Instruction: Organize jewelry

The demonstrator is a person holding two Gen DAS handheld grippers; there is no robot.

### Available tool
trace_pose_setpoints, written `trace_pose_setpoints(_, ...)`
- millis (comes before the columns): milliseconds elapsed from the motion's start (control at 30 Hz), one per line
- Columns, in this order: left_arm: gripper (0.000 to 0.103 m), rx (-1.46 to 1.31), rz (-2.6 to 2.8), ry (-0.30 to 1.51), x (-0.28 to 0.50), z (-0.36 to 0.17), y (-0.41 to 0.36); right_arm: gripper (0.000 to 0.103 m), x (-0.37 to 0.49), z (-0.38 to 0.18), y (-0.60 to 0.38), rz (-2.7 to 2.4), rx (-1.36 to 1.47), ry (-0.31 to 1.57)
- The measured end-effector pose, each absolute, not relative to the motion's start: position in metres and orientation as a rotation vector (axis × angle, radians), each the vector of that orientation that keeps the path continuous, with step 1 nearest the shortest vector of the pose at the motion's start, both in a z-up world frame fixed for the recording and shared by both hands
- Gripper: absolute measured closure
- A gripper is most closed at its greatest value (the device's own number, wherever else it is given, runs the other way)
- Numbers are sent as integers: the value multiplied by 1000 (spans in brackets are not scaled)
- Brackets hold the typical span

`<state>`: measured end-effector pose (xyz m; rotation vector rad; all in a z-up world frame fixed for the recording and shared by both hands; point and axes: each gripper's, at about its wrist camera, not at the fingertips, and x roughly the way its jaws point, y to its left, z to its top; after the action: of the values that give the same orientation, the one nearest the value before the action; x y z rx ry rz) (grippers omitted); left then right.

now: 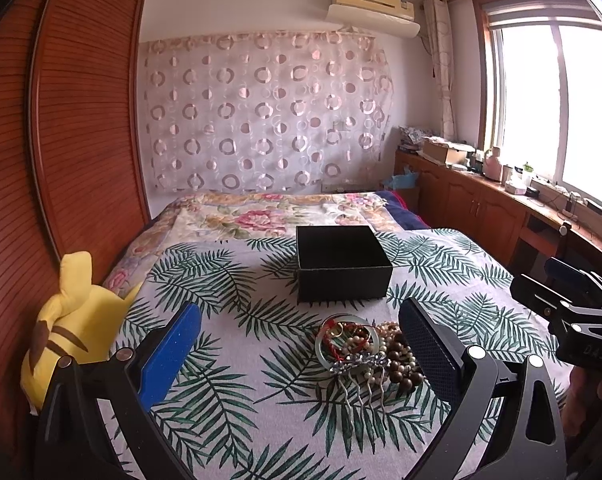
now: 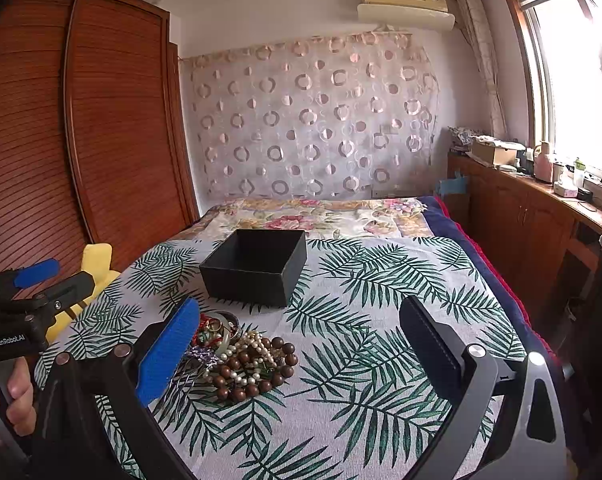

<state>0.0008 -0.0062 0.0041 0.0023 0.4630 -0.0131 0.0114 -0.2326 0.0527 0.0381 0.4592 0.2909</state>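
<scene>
A pile of jewelry (image 1: 365,350) lies on the leaf-print cloth: a pale green bangle (image 1: 321,348), pearl and brown wooden bead strings (image 1: 401,364), a red cord and a silver hair comb (image 1: 361,380). It also shows in the right wrist view (image 2: 245,360). An open, empty black box (image 1: 341,264) stands just behind it, also in the right wrist view (image 2: 257,266). My left gripper (image 1: 301,336) is open above the pile's near side. My right gripper (image 2: 301,332) is open, with the pile by its left finger (image 2: 169,356).
A yellow plush toy (image 1: 73,320) lies at the bed's left edge by the wooden wardrobe (image 1: 61,120). A floral blanket (image 1: 281,212) covers the bed's far half. A wooden cabinet (image 2: 533,216) with clutter runs along the right under the window.
</scene>
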Motion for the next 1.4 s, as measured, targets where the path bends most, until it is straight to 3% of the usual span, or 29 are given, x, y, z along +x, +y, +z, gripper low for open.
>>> trace_pose_setpoints(1400,7,0,-11,447,-7,10,-3,2,9,54,-232,295,38,459)
